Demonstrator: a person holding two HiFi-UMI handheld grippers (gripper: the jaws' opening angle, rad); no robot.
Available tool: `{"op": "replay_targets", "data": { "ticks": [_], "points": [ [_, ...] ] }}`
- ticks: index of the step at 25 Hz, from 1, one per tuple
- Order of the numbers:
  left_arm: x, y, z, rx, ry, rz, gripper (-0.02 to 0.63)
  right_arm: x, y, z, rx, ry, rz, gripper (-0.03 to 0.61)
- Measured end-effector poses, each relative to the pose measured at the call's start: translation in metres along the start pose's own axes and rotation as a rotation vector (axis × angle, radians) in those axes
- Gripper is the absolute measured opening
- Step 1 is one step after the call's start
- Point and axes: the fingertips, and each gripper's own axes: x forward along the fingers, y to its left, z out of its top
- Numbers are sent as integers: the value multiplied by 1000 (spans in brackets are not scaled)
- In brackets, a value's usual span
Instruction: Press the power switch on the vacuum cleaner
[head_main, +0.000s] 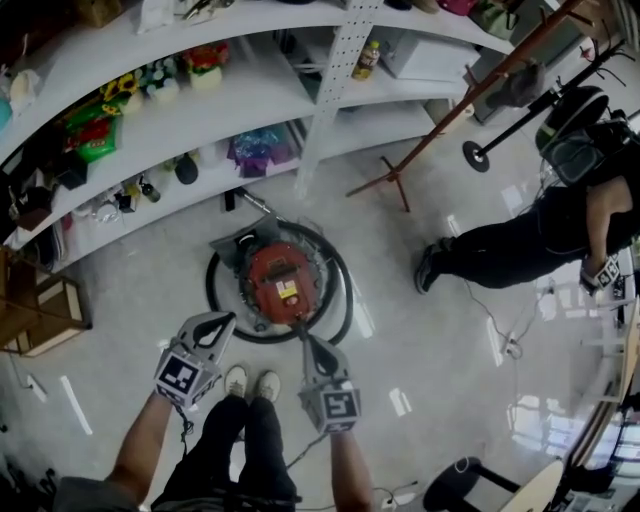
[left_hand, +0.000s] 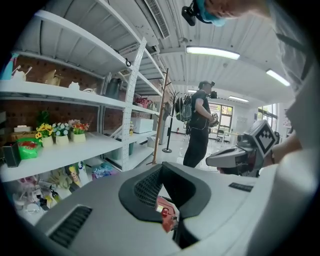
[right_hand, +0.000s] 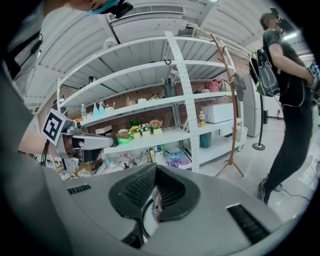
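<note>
The vacuum cleaner (head_main: 280, 283) is a round red canister on the floor, ringed by its black hose (head_main: 340, 300). My left gripper (head_main: 218, 326) hovers at its near left edge, jaws together. My right gripper (head_main: 306, 338) points at its near right edge, also shut with nothing held. In the left gripper view the left gripper (left_hand: 165, 197) looks down on a strip of the red vacuum top (left_hand: 167, 216), and the right gripper (left_hand: 240, 152) shows at right. In the right gripper view the right gripper (right_hand: 156, 196) frames a sliver of red body and hose (right_hand: 145, 220). No switch is clearly made out.
White shelving (head_main: 200, 110) with flowers, bottles and bags runs behind the vacuum. A wooden coat stand (head_main: 400, 180) and a black stand base (head_main: 475, 155) are to the right. Another person (head_main: 520, 240) stands at right. A wooden crate (head_main: 40, 315) sits at left. My shoes (head_main: 250, 382) are just behind the grippers.
</note>
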Motion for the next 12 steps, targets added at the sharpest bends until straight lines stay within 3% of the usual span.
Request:
{"op": "replay_targets", "data": {
  "ticks": [12],
  "points": [
    [15, 4, -23, 16, -8, -6, 9, 22, -15, -23, 11, -37, 3, 12]
  ]
}}
